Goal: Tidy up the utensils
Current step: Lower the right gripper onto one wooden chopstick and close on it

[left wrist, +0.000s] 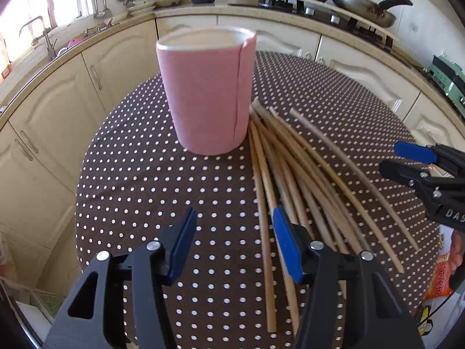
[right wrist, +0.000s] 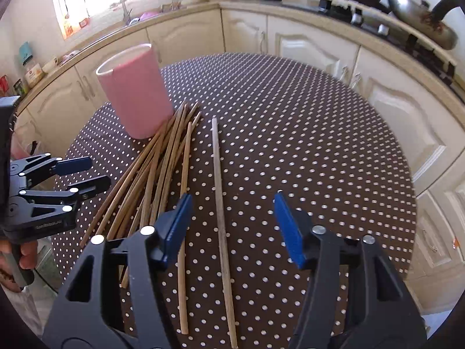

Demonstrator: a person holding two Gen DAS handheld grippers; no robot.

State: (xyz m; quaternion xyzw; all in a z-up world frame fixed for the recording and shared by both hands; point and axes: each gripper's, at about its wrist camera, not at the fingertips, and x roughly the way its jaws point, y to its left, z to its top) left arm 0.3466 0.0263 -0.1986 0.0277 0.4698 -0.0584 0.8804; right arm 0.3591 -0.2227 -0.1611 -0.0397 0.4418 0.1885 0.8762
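Note:
A pink cylindrical holder (left wrist: pixel 207 93) stands upright on the round dotted table (left wrist: pixel 145 180); it also shows in the right wrist view (right wrist: pixel 135 91). A fan of several wooden chopsticks (left wrist: pixel 293 171) lies flat to its right, tips near its base, also seen from the right wrist (right wrist: pixel 157 171). One paler chopstick (right wrist: pixel 221 221) lies apart, between the right gripper's fingers. My left gripper (left wrist: pixel 232 232) is open and empty above the table in front of the holder. My right gripper (right wrist: pixel 232 221) is open and empty, hovering over the single chopstick. Each gripper shows in the other's view, the right (left wrist: pixel 407 160) and the left (right wrist: pixel 87 171).
Cream kitchen cabinets (right wrist: pixel 319 49) curve around the table. A stove with a pan (left wrist: pixel 363 5) and a pot is at the back right. A sink with a tap (left wrist: pixel 43 35) is at the left. An orange packet (left wrist: pixel 441 279) lies beyond the table's right edge.

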